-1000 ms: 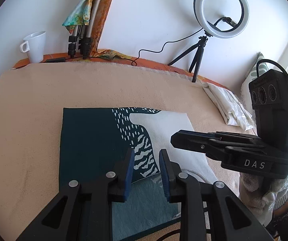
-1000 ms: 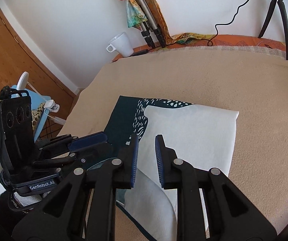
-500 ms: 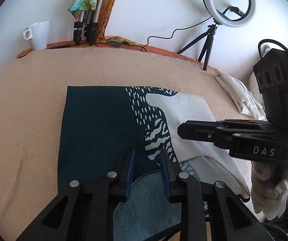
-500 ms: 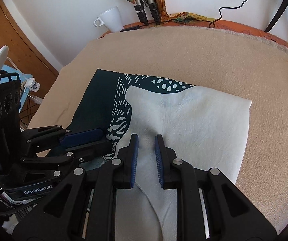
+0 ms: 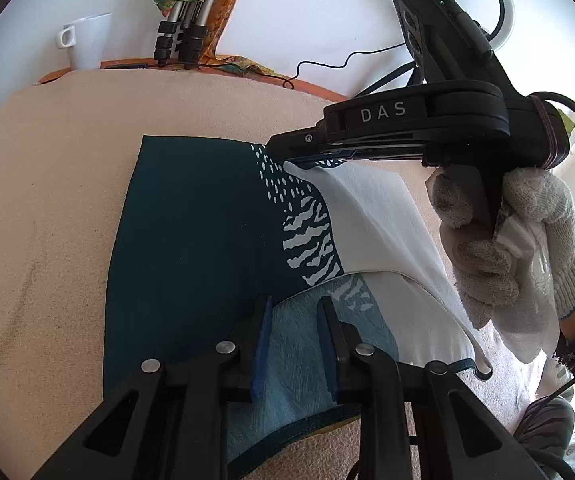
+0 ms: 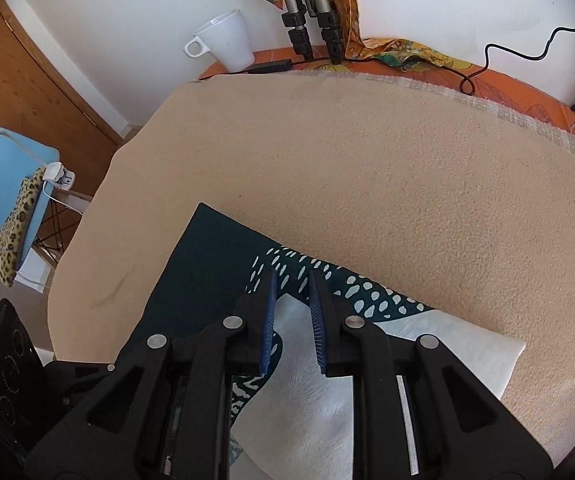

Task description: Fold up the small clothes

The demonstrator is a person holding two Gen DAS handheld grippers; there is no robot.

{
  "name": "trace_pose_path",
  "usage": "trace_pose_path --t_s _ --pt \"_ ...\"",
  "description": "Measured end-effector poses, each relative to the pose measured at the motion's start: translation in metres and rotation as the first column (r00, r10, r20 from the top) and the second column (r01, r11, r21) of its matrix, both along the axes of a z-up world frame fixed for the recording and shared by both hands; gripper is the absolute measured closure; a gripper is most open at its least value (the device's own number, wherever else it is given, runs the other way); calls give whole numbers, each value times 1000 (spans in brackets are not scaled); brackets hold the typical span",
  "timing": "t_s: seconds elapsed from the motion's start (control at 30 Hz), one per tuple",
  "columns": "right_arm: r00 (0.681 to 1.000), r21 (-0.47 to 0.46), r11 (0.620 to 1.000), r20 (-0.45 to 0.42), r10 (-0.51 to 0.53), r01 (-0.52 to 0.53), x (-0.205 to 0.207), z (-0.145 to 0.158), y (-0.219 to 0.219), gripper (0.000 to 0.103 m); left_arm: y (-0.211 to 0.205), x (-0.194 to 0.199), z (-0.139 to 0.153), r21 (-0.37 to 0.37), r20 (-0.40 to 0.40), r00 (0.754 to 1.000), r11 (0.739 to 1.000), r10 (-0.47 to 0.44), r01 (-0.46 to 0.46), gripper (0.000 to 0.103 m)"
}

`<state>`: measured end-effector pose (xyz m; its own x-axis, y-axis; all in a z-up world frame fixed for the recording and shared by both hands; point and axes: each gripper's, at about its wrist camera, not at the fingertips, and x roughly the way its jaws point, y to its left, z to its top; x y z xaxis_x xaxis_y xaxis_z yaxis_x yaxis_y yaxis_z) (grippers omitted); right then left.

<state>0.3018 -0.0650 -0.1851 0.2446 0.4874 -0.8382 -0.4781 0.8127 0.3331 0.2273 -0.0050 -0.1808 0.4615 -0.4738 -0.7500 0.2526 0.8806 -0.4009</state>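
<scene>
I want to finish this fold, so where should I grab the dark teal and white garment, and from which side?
Probably the near hem of the garment, where a pale flap is already turned up by the left gripper. Come in low from the near side, one finger under that raised edge; elsewhere it lies flat on the beige cover.

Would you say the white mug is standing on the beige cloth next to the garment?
No, the white mug stands on the orange surface past the beige cloth's far edge.
</scene>
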Motion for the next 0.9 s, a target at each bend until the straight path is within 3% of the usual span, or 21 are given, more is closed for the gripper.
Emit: trace_pose_path --t_s 0.23,0.37,0.5,0.6,0.73,0.9 --pt "1000 -25 999 16 -23 23 6 -10 -1 87 -3 -3 -1 26 20 1000 1000 -14 14 81" --pt "995 43 994 -1 -101 101 5 9 -25 86 5 -7 1 -7 5 1000 1000 -16 16 79" --pt "989 124 981 4 -148 147 -20 32 -68 73 29 -20 15 -73 23 999 997 26 -24 73" --pt "975 158 962 -22 -222 223 -39 35 -108 68 49 -23 24 -89 29 998 994 61 -59 62" --pt "949 209 926 -95 -302 316 -62 29 -155 67 85 -12 23 -185 -42 991 973 131 -136 54" --pt "941 238 915 -178 -287 324 -80 13 -174 67 107 15 11 -218 -134 980 960 147 -174 54"
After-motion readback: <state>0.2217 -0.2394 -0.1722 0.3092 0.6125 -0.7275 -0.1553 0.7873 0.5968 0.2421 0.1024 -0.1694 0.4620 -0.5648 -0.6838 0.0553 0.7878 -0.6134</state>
